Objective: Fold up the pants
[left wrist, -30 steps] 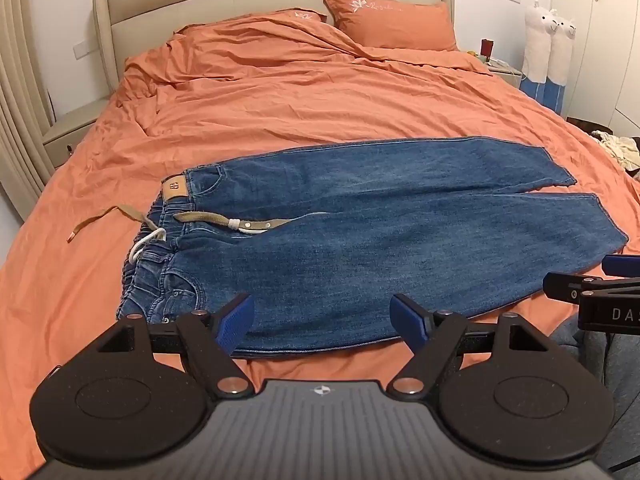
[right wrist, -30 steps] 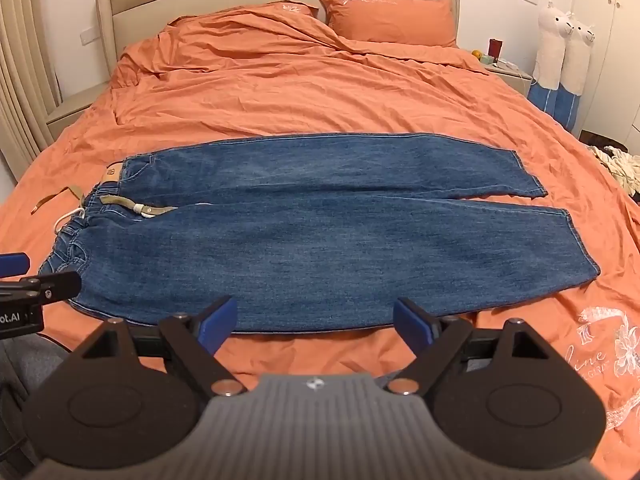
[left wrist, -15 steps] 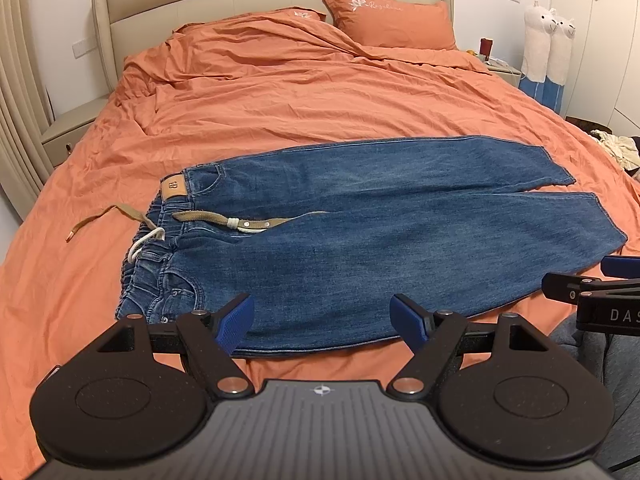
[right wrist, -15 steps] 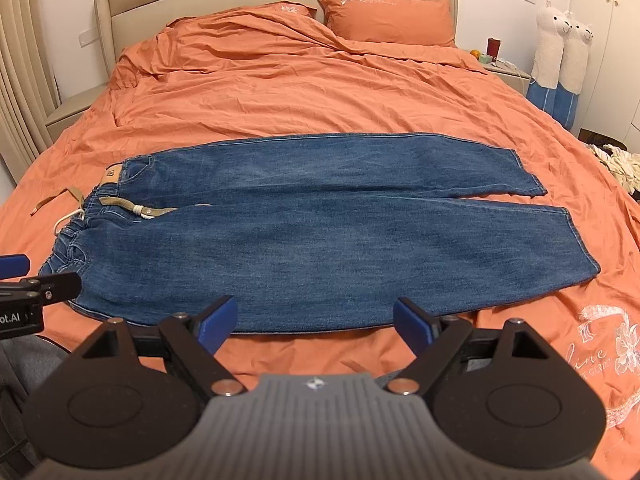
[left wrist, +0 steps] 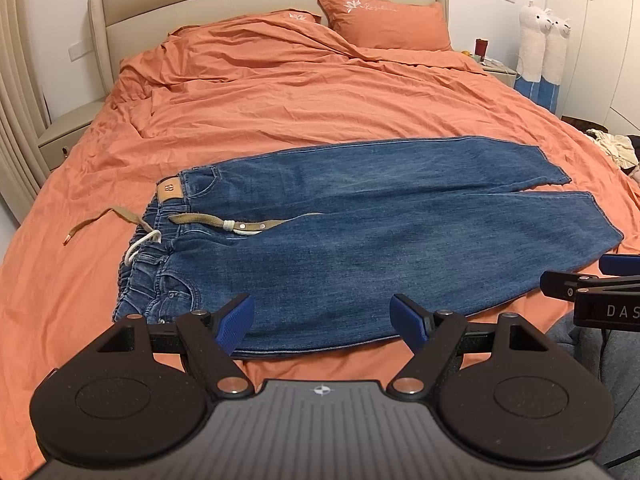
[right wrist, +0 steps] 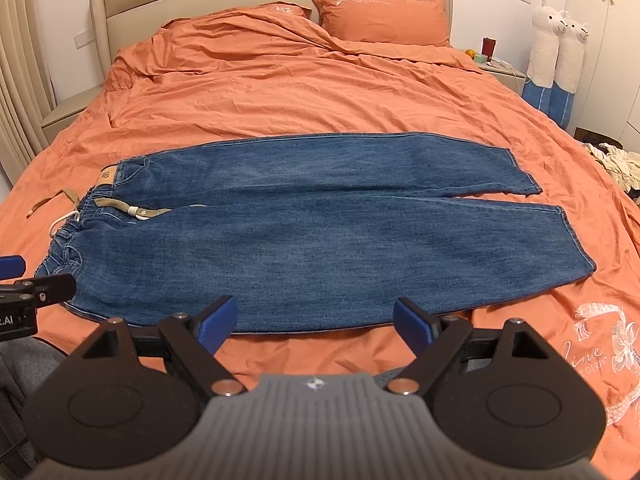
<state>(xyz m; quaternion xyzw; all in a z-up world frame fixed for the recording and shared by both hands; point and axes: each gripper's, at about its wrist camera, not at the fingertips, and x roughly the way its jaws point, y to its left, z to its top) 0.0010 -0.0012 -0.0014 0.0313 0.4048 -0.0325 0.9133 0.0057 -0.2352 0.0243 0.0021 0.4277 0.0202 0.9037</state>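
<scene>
Two grippers: left gripper [left wrist: 322, 322] and right gripper [right wrist: 316, 320], each with blue-padded fingers spread wide, holding nothing, both hovering short of the near edge of the cloth.
Task item: blue denim pants with elastic waist [left wrist: 360, 236], spread flat on the orange bed cover [left wrist: 300, 96], legs side by side, unfolded.
Orientation, left wrist view: waistband at 9 o'clock, hems at 3 o'clock; tan leather patch [left wrist: 168, 191] at the far waist corner.
Loose parts: tan woven belt [left wrist: 208, 221] lies across the waist; its free end trails off at 9 o'clock onto the cover. White drawstring [left wrist: 140, 242] loops just beside it.
Change over the last second: essentially none. Pants, belt and both tools sit where they sat; no approach seen.
Meaning: folding not begun; this reads as a pause before the first grasp.
Likely next: near leg edge, at 6 o'clock, lifted over toward 12 o'clock.
Risk: trailing belt may drag or stick out of the fold.
Background: orange pillow [right wrist: 380, 16] at 12 o'clock, well apart.
</scene>
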